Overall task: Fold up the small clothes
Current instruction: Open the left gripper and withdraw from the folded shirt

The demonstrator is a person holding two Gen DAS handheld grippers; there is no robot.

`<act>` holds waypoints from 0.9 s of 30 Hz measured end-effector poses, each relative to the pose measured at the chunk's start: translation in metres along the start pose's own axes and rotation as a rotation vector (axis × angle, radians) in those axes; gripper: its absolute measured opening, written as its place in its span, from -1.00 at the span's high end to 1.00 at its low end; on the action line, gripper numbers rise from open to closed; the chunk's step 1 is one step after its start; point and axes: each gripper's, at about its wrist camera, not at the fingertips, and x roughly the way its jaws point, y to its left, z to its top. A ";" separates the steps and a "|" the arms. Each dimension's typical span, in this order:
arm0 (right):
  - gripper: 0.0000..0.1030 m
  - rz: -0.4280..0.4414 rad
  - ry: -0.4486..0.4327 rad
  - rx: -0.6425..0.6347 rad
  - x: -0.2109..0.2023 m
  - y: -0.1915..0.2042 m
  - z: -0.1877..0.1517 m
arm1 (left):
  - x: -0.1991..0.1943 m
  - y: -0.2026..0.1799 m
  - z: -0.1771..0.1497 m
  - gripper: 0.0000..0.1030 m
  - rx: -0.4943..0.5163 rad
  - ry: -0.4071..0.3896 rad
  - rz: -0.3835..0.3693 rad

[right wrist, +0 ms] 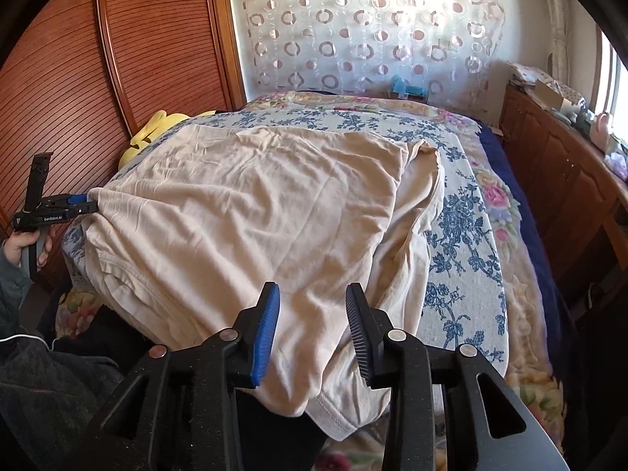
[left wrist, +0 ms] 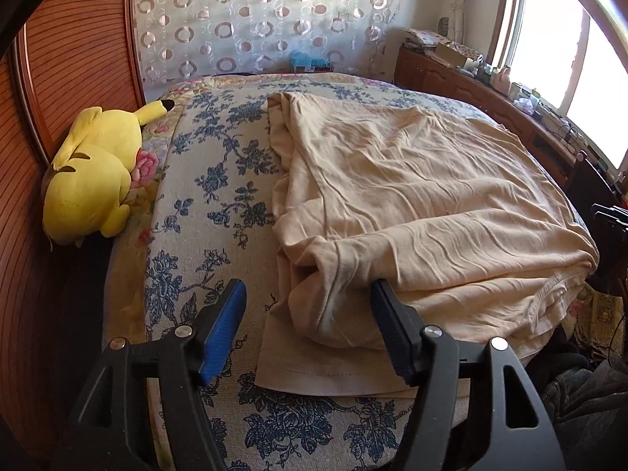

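Note:
A cream garment (left wrist: 412, 196) lies rumpled and doubled over on a blue-flowered bedcover (left wrist: 204, 180). My left gripper (left wrist: 308, 284) stands open over the garment's near left corner; a bunched fold lies between its blue pads (left wrist: 223, 329), which do not press on it. In the right wrist view the same garment (right wrist: 255, 204) spreads across the bedcover (right wrist: 463, 235). My right gripper (right wrist: 313, 288) is open over its near edge, with cloth lying loose between the jaws. The left gripper (right wrist: 88, 199) shows at the garment's far left corner, held by a hand (right wrist: 23, 243).
A yellow plush toy (left wrist: 90, 172) lies at the bed's left edge against a slatted wooden wardrobe (left wrist: 70, 59). A wooden cabinet (left wrist: 471, 86) with clutter on top runs under the window on the right. A circle-patterned curtain (right wrist: 353, 31) hangs behind the bed.

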 end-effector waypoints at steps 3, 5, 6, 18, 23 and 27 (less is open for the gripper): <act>0.09 0.008 -0.006 0.005 0.005 0.005 0.000 | 0.004 -0.001 -0.003 -0.30 -0.004 0.010 0.004; 0.05 0.008 -0.002 0.000 0.010 0.008 -0.001 | 0.006 -0.001 -0.004 -0.30 -0.005 0.015 0.003; 0.02 0.002 0.000 -0.002 0.012 0.009 -0.001 | 0.007 -0.001 -0.005 -0.30 -0.006 0.016 0.003; -0.01 -0.030 0.026 -0.004 0.046 0.015 -0.008 | 0.008 -0.007 -0.009 -0.33 0.014 -0.010 0.036; -0.01 -0.031 0.044 0.000 0.055 0.013 -0.011 | 0.008 -0.007 -0.009 -0.34 0.010 -0.019 0.041; -0.01 -0.030 0.046 0.003 0.058 0.011 -0.012 | 0.007 -0.008 -0.010 -0.33 0.005 -0.021 0.051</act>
